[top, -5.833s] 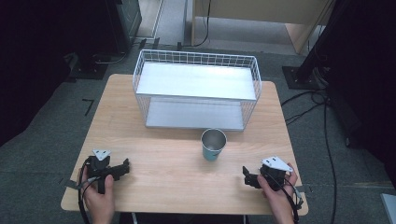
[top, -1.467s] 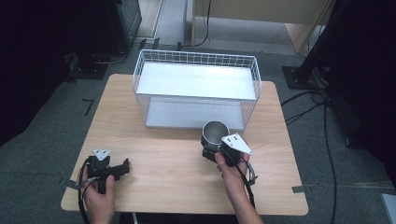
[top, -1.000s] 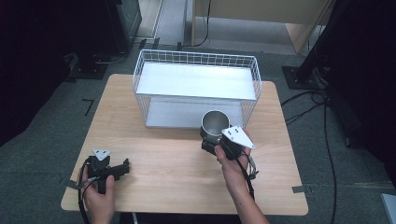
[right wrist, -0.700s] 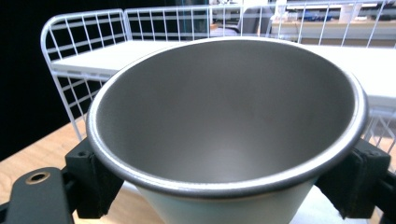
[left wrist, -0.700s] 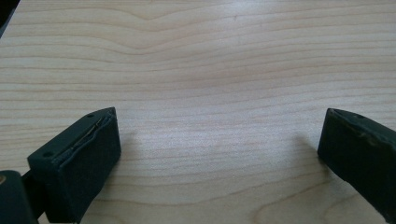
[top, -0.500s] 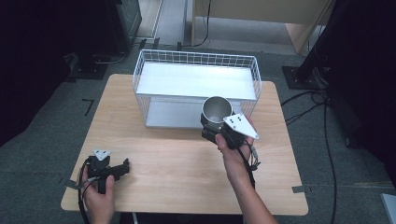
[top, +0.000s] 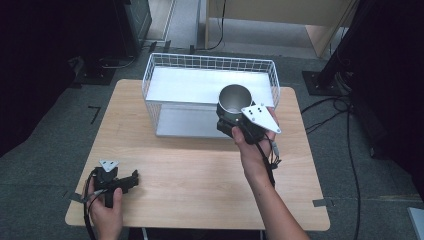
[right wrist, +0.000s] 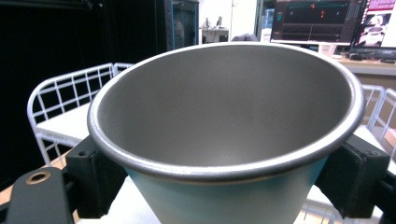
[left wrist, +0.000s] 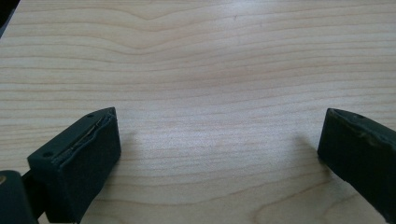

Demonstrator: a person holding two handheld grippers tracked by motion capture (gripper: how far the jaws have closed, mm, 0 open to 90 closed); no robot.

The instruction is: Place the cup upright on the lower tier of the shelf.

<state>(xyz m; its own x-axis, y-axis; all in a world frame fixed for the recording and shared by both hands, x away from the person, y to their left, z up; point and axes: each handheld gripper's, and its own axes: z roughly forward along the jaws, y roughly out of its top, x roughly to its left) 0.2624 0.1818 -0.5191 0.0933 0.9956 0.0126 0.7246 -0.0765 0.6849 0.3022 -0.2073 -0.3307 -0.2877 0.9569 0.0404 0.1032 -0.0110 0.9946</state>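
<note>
The pale-teal metal cup with the shiny steel rim (top: 234, 101) hangs upright in the air at the front right corner of the white wire basket (top: 165, 75), about level with its rim, with the right tool (top: 227, 123) clamped on its sides below the lip. This looks like the carry step, so the next move, I'd say, calls for clearing the front wire and lowering the cup onto the white floor inside. The left tool (top: 134, 178) rests on the light wooden bench (top: 200, 170), jaws wide apart and holding nothing.
</note>
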